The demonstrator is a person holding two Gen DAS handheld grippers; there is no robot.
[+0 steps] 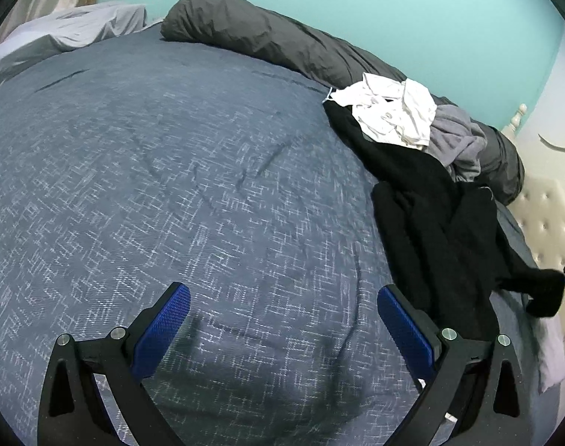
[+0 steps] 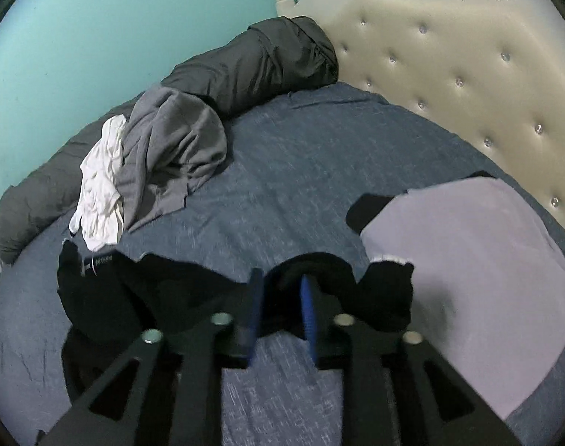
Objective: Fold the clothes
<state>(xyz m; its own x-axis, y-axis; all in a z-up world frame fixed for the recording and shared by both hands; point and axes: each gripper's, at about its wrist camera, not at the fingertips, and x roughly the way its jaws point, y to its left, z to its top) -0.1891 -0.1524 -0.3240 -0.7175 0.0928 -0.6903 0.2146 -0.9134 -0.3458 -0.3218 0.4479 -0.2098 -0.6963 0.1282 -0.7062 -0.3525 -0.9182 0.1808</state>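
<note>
The right gripper has its blue pads a narrow gap apart, with a fold of the black garment between them; whether they pinch it I cannot tell. The left gripper gapes wide over the blue bedspread, holding nothing. The black garment sprawls near the white and grey clothes.

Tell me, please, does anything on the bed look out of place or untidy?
Yes. The white garment and grey garment lie crumpled in a heap, and the black garment sprawls unfolded beside them.
</note>
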